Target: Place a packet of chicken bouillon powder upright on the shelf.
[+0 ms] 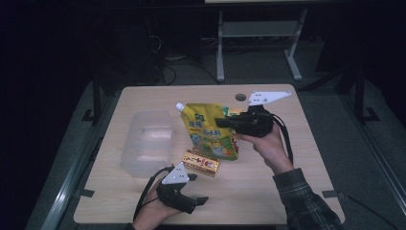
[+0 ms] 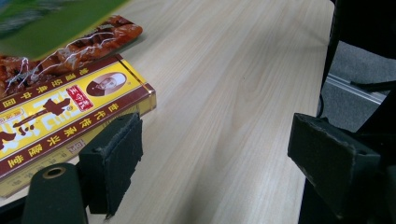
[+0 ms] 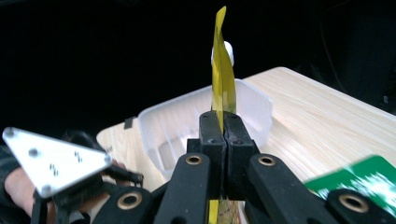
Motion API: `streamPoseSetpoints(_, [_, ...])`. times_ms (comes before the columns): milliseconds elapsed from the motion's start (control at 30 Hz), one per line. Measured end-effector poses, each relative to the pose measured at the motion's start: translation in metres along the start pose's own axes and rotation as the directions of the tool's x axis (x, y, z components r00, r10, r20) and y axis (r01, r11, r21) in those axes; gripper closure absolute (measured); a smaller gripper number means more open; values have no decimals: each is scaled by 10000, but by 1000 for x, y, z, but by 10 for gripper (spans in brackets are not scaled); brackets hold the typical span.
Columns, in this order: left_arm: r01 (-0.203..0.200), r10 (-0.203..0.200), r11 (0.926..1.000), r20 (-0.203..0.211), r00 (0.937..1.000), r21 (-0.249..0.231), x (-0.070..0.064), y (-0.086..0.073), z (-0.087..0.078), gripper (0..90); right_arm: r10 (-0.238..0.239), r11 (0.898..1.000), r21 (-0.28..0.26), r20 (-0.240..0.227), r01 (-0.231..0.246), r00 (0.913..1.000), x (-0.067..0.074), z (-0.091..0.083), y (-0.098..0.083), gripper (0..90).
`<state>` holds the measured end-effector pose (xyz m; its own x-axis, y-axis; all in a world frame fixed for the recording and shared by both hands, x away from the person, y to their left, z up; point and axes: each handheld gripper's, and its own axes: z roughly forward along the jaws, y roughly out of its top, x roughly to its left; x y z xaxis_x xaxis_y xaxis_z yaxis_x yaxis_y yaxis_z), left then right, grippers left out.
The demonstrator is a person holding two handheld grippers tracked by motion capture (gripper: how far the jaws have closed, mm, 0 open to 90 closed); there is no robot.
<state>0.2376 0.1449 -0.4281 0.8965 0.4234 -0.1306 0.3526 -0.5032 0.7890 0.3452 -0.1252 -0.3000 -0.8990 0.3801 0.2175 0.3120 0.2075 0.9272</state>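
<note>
I read the right gripper (image 1: 229, 122) clamped on the edge of the yellow spout pouch (image 1: 208, 132), lifted above table (image 1: 287, 163) centre, white cap at 11 o'clock. My left gripper (image 1: 196, 189) sits low at 6 o'clock, jaws spread wide with nothing between them. Just at its 12 o'clock lies the yellow box (image 1: 201, 163). The clear tub (image 1: 146, 143) stands at 9 o'clock of the pouch.

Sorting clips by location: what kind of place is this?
Probably a lab or workshop set up for recording, not a home: a bare wooden table, metal frame legs behind, cables on the floor, dark surroundings.
</note>
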Motion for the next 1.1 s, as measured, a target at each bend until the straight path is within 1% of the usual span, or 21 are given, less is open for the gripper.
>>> streamPoseSetpoints(33, [11, -11, 10000, -5, 10000, 3, 0, 0, 0, 172, -54, 10000, 5, -25, 54, 10000, 1, 5, 3, 889])
streamPoseSetpoints(67, [-60, 61, 10000, -30, 10000, 58, 0, 0, 1, 166, -76, 10000, 35, -56, 77, 10000, 2, 11, 5, 889])
streamPoseSetpoints(133, [-35, 35, 9999, -36, 10000, 154, -1, -1, 2, 155, -145, 9999, 52, -184, 146, 9997, 3, 21, 11, 889])
streamPoseSetpoints(167, [-47, 47, 9998, 4, 10000, 182, -2, -1, 3, 150, -82, 10000, 43, -229, 83, 9997, 5, 26, 14, 889])
streamPoseSetpoints(200, [-146, 146, 9997, 9, 9999, 215, -2, -1, 5, 148, -105, 9999, 55, -288, 106, 9995, 5, 32, 17, 889])
streamPoseSetpoints(267, [-207, 206, 9995, 30, 9998, 250, -3, -1, 6, 141, -248, 9997, 62, -388, 250, 9989, 6, 43, 22, 889])
streamPoseSetpoints(367, [-273, 272, 9992, 54, 9996, 293, -4, 0, 7, 140, -264, 9996, 116, -619, 271, 9977, 9, 60, 30, 889])
streamPoseSetpoints(467, [-247, 245, 9992, 60, 9997, 303, -4, 0, 7, 141, -281, 9993, 225, -717, 298, 9970, 12, 78, 36, 889])
streamPoseSetpoints(533, [-342, 340, 9989, 44, 9994, 334, -2, 0, 7, 141, -356, 9987, 322, -795, 382, 9962, 14, 90, 40, 889])
streamPoseSetpoints(600, [-268, 266, 9994, 68, 9996, 208, -2, 0, 8, 141, -392, 9985, 356, -902, 425, 9952, 17, 102, 44, 889])
streamPoseSetpoints(667, [-304, 302, 9992, 78, 9995, 240, -2, 0, 7, 141, -382, 9982, 413, -1023, 426, 9940, 18, 113, 48, 889])
streamPoseSetpoints(800, [-369, 366, 9989, 105, 9993, 281, -2, -1, 8, 141, -441, 9968, 612, -1182, 516, 9920, 21, 138, 55, 889])
streamPoseSetpoints(833, [-369, 365, 9989, 132, 9992, 295, -2, -1, 8, 141, -524, 9956, 713, -1159, 609, 9919, 21, 143, 56, 889])
streamPoseSetpoints(867, [-421, 418, 9986, 111, 9991, 306, -1, -1, 8, 141, -443, 9956, 763, -1235, 540, 9913, 22, 147, 57, 889])
streamPoseSetpoints(967, [-474, 472, 9984, 103, 9988, 304, -1, -1, 8, 141, -471, 9940, 920, -1302, 593, 9904, 22, 164, 60, 888])
streamPoseSetpoints(1067, [-471, 468, 9984, 86, 9989, 311, 0, -1, 7, 141, -370, 9934, 1025, -1375, 514, 9898, 21, 180, 60, 888])
streamPoseSetpoints(1100, [-404, 402, 9987, 92, 9992, 312, -1, -1, 7, 141, -386, 9930, 1057, -1387, 535, 9896, 21, 185, 59, 888])
